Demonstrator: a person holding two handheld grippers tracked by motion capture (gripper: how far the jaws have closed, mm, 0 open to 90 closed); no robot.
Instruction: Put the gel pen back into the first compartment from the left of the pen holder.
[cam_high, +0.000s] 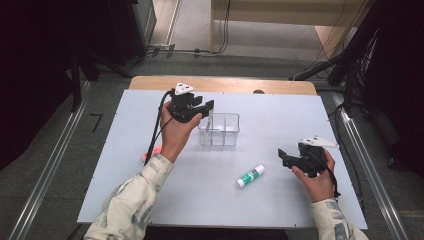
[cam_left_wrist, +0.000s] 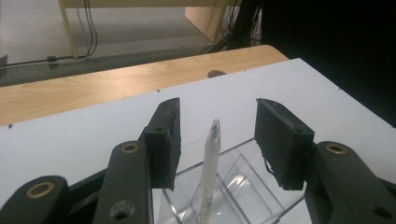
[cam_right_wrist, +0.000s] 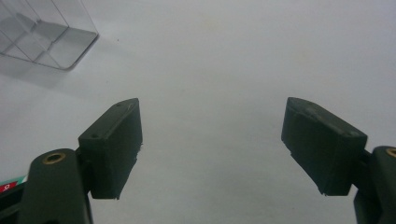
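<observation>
Pen (cam_left_wrist: 209, 163) stands nearly upright in the clear divided organizer (cam_high: 220, 131), tip up, leaning at its left compartment's wall. My left tool (cam_left_wrist: 215, 140) hovers just above it, jaws about half open on either side of the pen, touching nothing. My right tool (cam_high: 286, 156), wide open and empty, waits at four o'clock; a glue stick (cam_high: 250, 176) lies on the bench (cam_high: 280, 115).

Left claw (cam_high: 208, 106) & right claw (cam_high: 281, 155) both agape.

Clear glossy plastic organizer box (cam_high: 220, 131), smooth white plastic pen (cam_left_wrist: 208, 163), matt black rubbery fingers (cam_left_wrist: 166, 140), matt table (cam_high: 200, 190)
</observation>
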